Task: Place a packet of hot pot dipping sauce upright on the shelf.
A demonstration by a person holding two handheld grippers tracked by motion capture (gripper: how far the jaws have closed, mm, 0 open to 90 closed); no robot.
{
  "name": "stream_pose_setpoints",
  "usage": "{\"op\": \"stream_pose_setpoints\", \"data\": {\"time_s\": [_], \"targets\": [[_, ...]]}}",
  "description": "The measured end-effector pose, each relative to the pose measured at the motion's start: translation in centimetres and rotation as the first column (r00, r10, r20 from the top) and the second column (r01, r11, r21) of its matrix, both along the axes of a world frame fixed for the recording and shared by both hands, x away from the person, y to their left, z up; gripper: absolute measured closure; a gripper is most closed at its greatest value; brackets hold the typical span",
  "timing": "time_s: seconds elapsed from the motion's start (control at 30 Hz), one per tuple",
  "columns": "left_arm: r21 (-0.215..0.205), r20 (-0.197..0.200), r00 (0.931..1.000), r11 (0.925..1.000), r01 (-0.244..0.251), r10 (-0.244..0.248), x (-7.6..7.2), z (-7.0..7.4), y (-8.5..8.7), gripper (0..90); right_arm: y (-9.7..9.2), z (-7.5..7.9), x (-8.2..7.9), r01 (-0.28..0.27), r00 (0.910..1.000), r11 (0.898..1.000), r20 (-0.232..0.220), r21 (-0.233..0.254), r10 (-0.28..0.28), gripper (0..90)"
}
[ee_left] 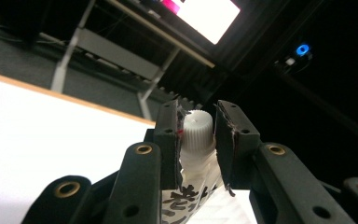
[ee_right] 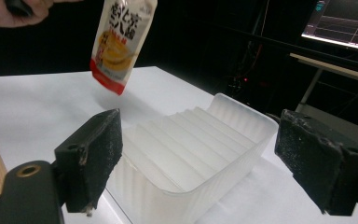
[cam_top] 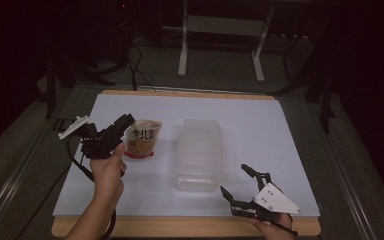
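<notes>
My left gripper (ee_left: 196,140) has both jaws closed on the neck of a pouch (ee_left: 193,196), just below its white ribbed cap (ee_left: 198,126). Cap sits between the jaw tips, pointing away from the camera. Black printed characters visible on the pouch body lower down between the jaws. White table surface (ee_left: 37,135) with a wooden edge at left. Beyond: a metal frame stand (ee_left: 116,56), a lit screen (ee_left: 209,14) top centre, a blue light (ee_left: 302,49) at right.
</notes>
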State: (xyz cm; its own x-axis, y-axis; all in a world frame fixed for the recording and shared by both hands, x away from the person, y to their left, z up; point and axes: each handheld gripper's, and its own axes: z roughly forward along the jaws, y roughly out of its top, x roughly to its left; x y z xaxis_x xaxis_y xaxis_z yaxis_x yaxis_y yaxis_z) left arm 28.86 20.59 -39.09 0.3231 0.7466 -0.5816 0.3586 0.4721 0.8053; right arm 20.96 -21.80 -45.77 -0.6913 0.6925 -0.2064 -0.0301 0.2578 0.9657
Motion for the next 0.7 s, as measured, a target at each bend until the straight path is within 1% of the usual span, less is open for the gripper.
{"op": "stream_pose_setpoints", "data": {"time_s": [0.07,0.1,0.13,0.17,0.23,0.27,0.4,0.43,0.47,0.6,0.7], "targets": [[-0.015,0.011,0.9999,0.9998,0.009,-0.009,-0.2,0.4,-0.2,72.6,0.0,0.0,0.0,-0.001,1.0,1.0,-0.001,0.0,0.001,14.9],[-0.023,0.024,0.9995,0.9995,0.02,-0.019,-0.4,0.9,-0.5,72.7,0.0,0.0,0.0,-0.002,1.0,1.0,0.0,-0.003,0.002,15.0],[-0.023,0.024,0.9995,0.9995,0.02,-0.019,-0.4,0.9,-0.5,72.7,0.0,0.0,0.0,-0.002,1.0,1.0,0.0,-0.003,0.002,15.0],[-0.021,0.034,0.9991,0.9994,0.028,-0.027,-0.6,1.3,-0.9,72.6,0.1,0.0,0.0,-0.003,1.0,1.0,-0.001,-0.003,0.003,15.0],[-0.021,0.034,0.9991,0.9994,0.028,-0.027,-0.6,1.3,-0.9,72.6,0.1,0.0,0.0,-0.002,1.0,1.0,0.001,-0.005,0.002,15.0],[-0.025,0.038,0.9985,0.9989,0.04,-0.039,-0.8,1.7,-1.3,72.6,0.1,0.0,0.0,-0.002,1.0,1.0,0.001,-0.005,0.002,15.0],[-0.038,0.056,0.9967,0.9974,0.061,-0.058,-1.2,2.5,-2.2,72.6,0.0,0.0,0.0,0.001,1.0,1.0,-0.004,-0.001,-0.001,15.0],[-0.038,0.056,0.9967,0.9974,0.061,-0.058,-1.2,2.5,-2.2,72.6,0.0,0.0,0.0,0.001,1.0,1.0,-0.004,-0.001,-0.001,15.0],[-0.046,0.063,0.9959,0.9966,0.068,-0.065,-1.3,2.9,-2.5,72.6,0.0,0.0,0.1,0.001,1.0,1.0,-0.002,-0.002,-0.001,15.0],[-0.043,0.08,0.9934,0.9954,0.086,-0.082,-1.4,3.8,-3.5,72.7,0.0,0.0,0.1,0.002,1.0,1.0,-0.005,0.0,-0.002,15.0],[-0.065,0.084,0.9919,0.9927,0.101,-0.096,-1.2,4.3,-4.0,72.7,0.0,0.0,0.1,0.0,1.0,1.0,-0.008,0.001,0.0,15.0]]}}
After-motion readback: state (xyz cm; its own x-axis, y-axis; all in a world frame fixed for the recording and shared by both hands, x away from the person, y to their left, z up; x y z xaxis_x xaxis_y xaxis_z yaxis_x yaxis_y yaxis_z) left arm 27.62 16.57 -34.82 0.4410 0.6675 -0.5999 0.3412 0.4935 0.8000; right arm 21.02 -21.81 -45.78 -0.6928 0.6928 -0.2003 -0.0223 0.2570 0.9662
